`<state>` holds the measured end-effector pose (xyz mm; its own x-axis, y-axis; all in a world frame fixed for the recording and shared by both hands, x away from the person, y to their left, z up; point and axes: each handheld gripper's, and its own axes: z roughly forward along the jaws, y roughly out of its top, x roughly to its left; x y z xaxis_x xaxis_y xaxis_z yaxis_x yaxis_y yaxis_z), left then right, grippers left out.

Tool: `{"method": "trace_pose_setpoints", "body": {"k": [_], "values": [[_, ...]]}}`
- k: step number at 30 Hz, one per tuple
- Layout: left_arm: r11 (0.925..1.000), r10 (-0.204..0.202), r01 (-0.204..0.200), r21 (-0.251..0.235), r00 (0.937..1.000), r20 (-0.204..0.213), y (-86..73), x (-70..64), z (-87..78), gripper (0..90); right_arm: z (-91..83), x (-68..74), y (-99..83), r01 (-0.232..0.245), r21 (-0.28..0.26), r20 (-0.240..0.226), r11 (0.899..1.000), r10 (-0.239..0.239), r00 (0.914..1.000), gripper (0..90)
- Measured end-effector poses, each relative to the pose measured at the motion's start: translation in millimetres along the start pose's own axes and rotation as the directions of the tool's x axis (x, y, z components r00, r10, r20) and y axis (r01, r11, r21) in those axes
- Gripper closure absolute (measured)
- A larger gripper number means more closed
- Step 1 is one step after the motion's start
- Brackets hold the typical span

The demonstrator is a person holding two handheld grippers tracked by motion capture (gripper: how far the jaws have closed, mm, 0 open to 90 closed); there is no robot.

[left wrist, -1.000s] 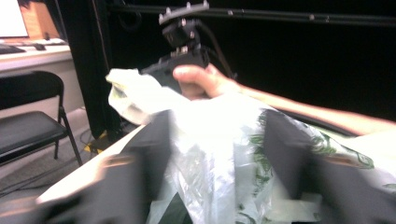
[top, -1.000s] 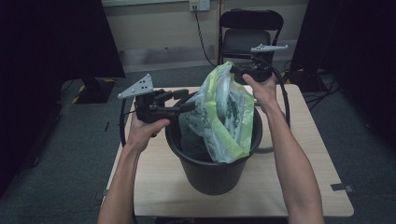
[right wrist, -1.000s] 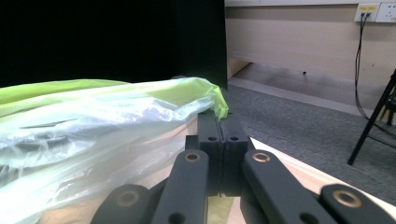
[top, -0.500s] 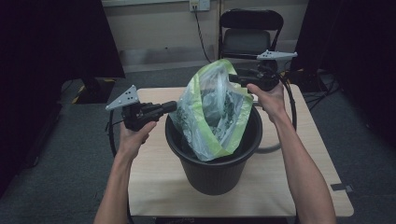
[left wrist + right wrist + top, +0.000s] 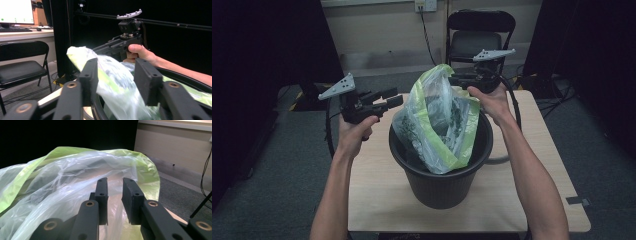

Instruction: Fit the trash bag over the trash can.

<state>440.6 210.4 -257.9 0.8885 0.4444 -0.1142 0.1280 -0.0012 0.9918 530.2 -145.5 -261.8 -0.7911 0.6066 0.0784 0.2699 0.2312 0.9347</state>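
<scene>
1 bag (image 5: 438, 120), 1 bin (image 5: 439, 180), prob.

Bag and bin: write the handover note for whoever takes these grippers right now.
Left gripper: jaws open, held beside the bag's left side, gripping nothing.
Right gripper: jaws slightly apart at the bag's upper far edge; whether film is pinched, I cannot tell.
Plastic bag: clear with green bands, standing up out of the black bin, its lower part inside, its mouth not spread over the rim.
Bin sits mid-table.
Probably left: open the bag and fold its edge over the rim.
</scene>
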Motion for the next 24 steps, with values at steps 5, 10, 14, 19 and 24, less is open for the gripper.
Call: {"method": "trace_pose_setpoints", "body": {"k": [5,10,14,19,24], "values": [[0.9995,-0.031,0.031,0.012,0.9995,-0.006,-3.4,6.1,14.7,40.2,5.5,3.4,3.5,0.014,0.001,-0.007,1.0,-0.014,0.9999,66.9],[0.9938,-0.069,0.071,0.085,0.9972,-0.028,-20.6,15.5,24.0,40.3,-1.5,3.5,1.3,0.01,-0.01,0.017,1.0,-0.01,0.9998,56.7],[0.9871,-0.115,0.114,0.112,0.9934,0.001,-30.9,22.7,25.3,49.1,-13.6,2.2,-3.4,-0.008,-0.029,0.035,1.0,0.009,0.9993,50.8],[0.9871,-0.129,0.127,0.098,0.9913,0.023,-37.6,25.8,22.3,75.5,-27.4,2.5,-14.9,-0.027,-0.028,0.032,0.999,0.028,0.9991,47.9],[0.9916,-0.093,0.094,0.089,0.9955,-0.02,-35.3,23.4,6.3,89.6,-33.7,6.7,-25.5,-0.029,-0.018,0.024,0.999,0.029,0.9993,45.7]]}}
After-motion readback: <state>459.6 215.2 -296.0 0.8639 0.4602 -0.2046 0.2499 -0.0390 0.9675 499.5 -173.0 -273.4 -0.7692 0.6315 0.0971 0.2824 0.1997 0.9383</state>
